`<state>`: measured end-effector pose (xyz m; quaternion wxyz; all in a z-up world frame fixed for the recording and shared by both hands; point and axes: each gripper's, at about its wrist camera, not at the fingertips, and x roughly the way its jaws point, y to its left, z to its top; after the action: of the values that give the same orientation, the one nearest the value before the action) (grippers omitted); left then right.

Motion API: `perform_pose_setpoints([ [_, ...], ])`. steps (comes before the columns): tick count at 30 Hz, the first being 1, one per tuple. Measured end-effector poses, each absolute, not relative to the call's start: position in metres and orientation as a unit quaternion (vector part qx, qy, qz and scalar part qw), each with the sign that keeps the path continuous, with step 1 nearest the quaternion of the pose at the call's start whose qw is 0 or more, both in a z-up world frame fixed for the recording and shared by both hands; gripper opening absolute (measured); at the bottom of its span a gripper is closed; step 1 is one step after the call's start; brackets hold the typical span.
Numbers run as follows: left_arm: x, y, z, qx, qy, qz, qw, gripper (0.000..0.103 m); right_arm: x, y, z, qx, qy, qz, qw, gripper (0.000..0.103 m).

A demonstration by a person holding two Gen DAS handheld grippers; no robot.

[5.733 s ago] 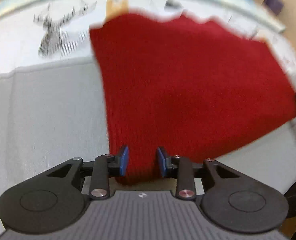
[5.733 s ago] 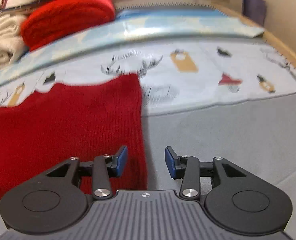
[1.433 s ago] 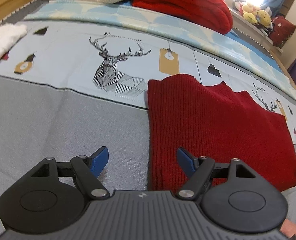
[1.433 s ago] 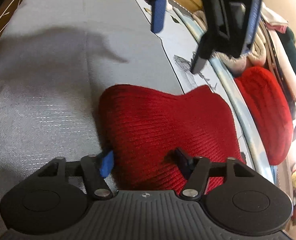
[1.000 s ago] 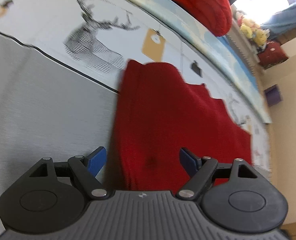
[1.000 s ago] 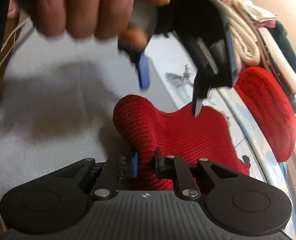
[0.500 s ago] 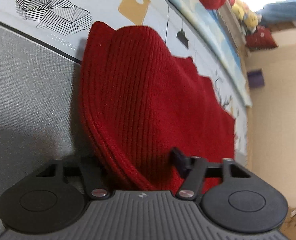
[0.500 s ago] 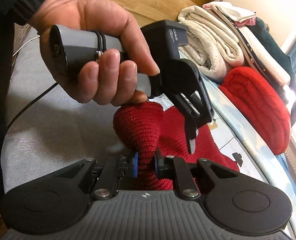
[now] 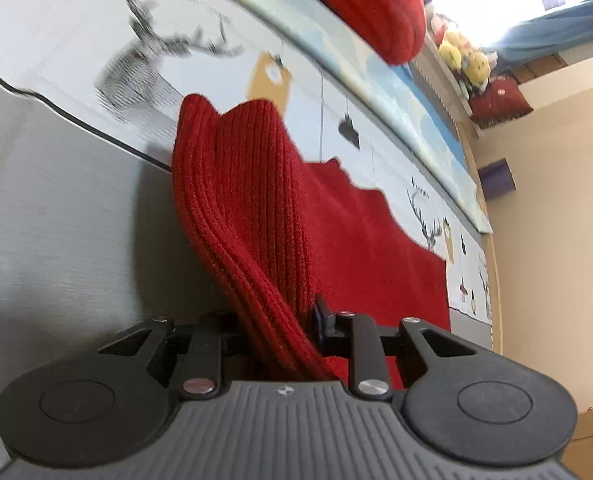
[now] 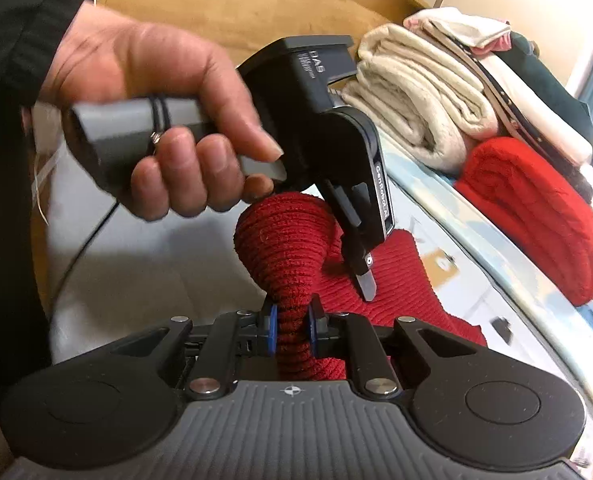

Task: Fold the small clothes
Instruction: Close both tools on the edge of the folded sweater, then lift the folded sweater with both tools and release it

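Both corners of one side edge now pinched; fold-over about to start.

Right gripper (image 10: 290, 330): jaws nearly shut, blue pads pressed on a bunched corner of the red knit garment (image 10: 284, 248), cloth rising in a cone just ahead of the fingertips. Left gripper (image 9: 276, 320): jaws have just been closing, now narrow, thick ribbed edge of the garment (image 9: 236, 208) wedged between them, one pad hidden behind the knit. Rest of the garment flat ahead and to the right of the left gripper, on the printed deer sheet (image 9: 168, 48) and grey mattress cover (image 9: 56, 200). Left hand (image 10: 168, 128) seen wrapped around its handle, directly above the right gripper.

Best handling, as judged: lift both corners together, level with each other, just high enough to clear the flat layer. Carry across toward the far edge without stretching the knit. Keep equal tension so the crease runs straight. Lower until edges line up, then release. Risk: thick knit slipping from the shallow left grip.
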<state>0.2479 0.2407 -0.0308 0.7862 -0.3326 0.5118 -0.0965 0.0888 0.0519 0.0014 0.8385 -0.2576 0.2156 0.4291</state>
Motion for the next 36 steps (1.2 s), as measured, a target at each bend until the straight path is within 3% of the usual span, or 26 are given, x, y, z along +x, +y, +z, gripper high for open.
perform_pose_setpoints([
  [5, 0.230, 0.254, -0.006, -0.324, 0.502, -0.084, 0.798, 0.027, 0.090, 0.054, 0.022, -0.169, 0.237, 0.425, 0.857, 0.015],
  [10, 0.239, 0.211, 0.017, -0.297, 0.495, -0.097, 0.811, 0.027, 0.102, 0.012, 0.031, -0.091, 0.267, 0.372, 0.884, 0.014],
  [16, 0.259, 0.109, 0.046, -0.257, 0.471, -0.150, 0.831, 0.028, 0.106, -0.072, 0.043, -0.013, 0.280, 0.276, 0.919, 0.014],
  [20, 0.262, 0.040, 0.063, -0.257, 0.438, -0.228, 0.831, 0.039, 0.104, -0.144, 0.048, 0.063, 0.285, 0.173, 0.941, 0.013],
  [23, 0.257, 0.012, 0.072, -0.229, 0.416, -0.261, 0.840, 0.045, 0.105, -0.210, 0.036, 0.131, 0.311, 0.074, 0.938, 0.013],
  [27, 0.256, 0.001, 0.056, -0.174, 0.459, -0.247, 0.835, 0.044, 0.115, -0.287, -0.020, 0.220, 0.412, -0.015, 0.884, 0.014],
  [30, 0.254, -0.004, 0.042, -0.133, 0.495, -0.244, 0.823, 0.044, 0.119, -0.309, -0.047, 0.281, 0.435, -0.004, 0.855, 0.022],
  [32, 0.251, -0.007, 0.034, -0.103, 0.506, -0.251, 0.819, 0.044, 0.121, -0.313, -0.047, 0.293, 0.427, 0.019, 0.855, 0.033],
  [34, 0.245, -0.006, 0.026, -0.084, 0.515, -0.260, 0.812, 0.044, 0.124, -0.324, -0.046, 0.308, 0.416, 0.031, 0.855, 0.051],
  [36, 0.241, -0.012, 0.021, -0.072, 0.518, -0.270, 0.808, 0.044, 0.132, -0.338, -0.044, 0.336, 0.402, 0.029, 0.851, 0.060],
])
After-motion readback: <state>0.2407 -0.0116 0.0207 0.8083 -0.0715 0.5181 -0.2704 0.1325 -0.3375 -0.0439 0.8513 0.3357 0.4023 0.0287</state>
